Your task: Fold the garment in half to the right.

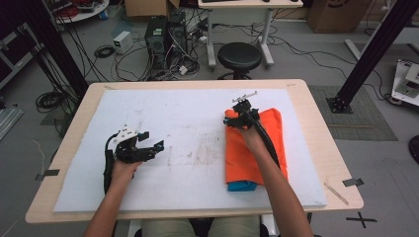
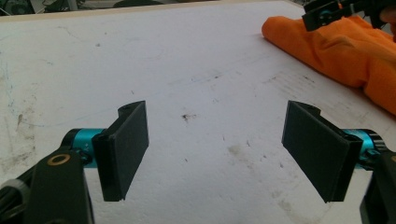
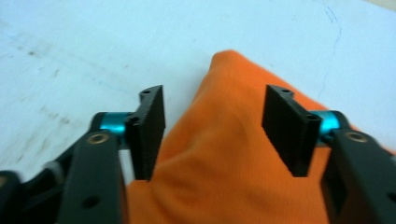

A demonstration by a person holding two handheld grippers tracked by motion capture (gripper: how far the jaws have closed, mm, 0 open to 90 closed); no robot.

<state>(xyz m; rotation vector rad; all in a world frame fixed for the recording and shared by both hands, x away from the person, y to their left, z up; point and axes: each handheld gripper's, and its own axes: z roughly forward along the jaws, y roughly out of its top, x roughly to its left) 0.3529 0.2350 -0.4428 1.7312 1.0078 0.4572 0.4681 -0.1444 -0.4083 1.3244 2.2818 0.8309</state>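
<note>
Surface: white foam sheet point(image 1: 197, 148), scuffed and stained, covering a pale wooden table point(image 1: 316, 143); grey floor beyond with cables, a computer tower point(image 1: 156, 34) and a black stool point(image 1: 239, 57).
Cloth: folded orange cloth point(image 1: 249, 148) lying on the sheet at my right side, long edge running away from me; my right forearm crosses it and hides its middle.
Under the cloth: a strip of blue fabric point(image 1: 242, 186) pokes out at the near end; how far it runs beneath is hidden.
Right gripper: my right gripper point(image 1: 237, 116) sits at the cloth's far left corner. In the right gripper view point(image 3: 212, 133) the jaws stand partly open with a raised fold of orange between them; the pads do not press on it. That view is slightly blurred, and whether the left pad brushes the fabric is hard to tell.
Left gripper: my left gripper point(image 1: 150, 140) rests over bare sheet, well apart from the cloth. Its own view point(image 2: 217, 149) shows the jaws wide open, gripping nothing.
Cut off: in the left gripper view the cloth point(image 2: 336, 51) runs off the right edge.
</note>
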